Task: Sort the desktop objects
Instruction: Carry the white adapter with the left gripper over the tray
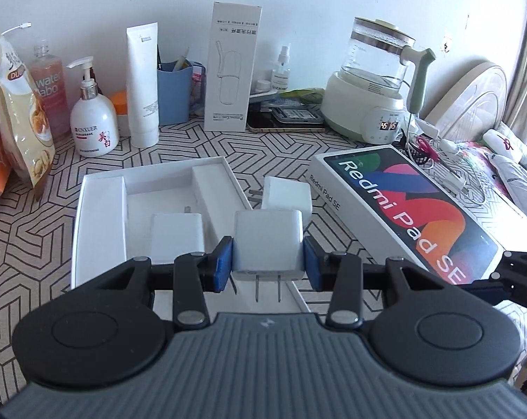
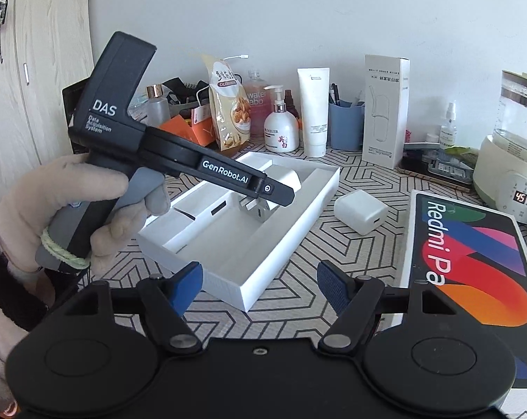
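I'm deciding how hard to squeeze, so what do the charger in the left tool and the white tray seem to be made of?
The held charger looks like smooth, hard white plastic with a soft sheen and rounded edges, and has two bare metal prongs. The white tray looks like matte paperboard: thin, straight folded walls with no gloss. That is probably packaging, though moulded plastic can't be ruled out.

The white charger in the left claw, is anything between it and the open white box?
Nothing visible blocks it. The white cube charger is clamped in the left claw right over the open white cardboard box, beside another white charger inside.
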`<control>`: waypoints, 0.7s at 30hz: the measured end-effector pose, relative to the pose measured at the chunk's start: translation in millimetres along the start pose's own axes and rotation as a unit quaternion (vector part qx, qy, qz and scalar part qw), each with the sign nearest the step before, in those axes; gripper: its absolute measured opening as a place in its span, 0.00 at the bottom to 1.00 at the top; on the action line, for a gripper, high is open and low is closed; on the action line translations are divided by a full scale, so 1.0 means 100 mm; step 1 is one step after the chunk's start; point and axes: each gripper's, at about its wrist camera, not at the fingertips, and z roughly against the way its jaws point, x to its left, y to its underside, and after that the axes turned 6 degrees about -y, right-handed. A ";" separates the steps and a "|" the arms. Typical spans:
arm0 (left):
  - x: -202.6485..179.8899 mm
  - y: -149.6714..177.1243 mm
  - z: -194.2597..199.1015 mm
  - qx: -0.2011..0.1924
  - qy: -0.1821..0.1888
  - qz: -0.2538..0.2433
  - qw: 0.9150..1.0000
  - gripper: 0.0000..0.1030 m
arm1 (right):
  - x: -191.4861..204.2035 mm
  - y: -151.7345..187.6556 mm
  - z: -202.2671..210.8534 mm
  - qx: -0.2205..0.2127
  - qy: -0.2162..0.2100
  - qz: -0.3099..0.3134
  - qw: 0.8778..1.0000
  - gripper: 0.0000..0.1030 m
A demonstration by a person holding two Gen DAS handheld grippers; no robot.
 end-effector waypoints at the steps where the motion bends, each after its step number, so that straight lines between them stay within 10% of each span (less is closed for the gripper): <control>1: 0.04 0.01 -0.01 0.004 0.001 0.009 1.000 0.40 | 0.00 -0.01 -0.03 -0.002 -0.005 -0.004 1.000 0.75; 21: 0.21 0.11 -0.11 0.025 -0.030 0.029 0.999 0.40 | 0.08 -0.02 -0.24 0.022 -0.014 -0.009 1.000 0.74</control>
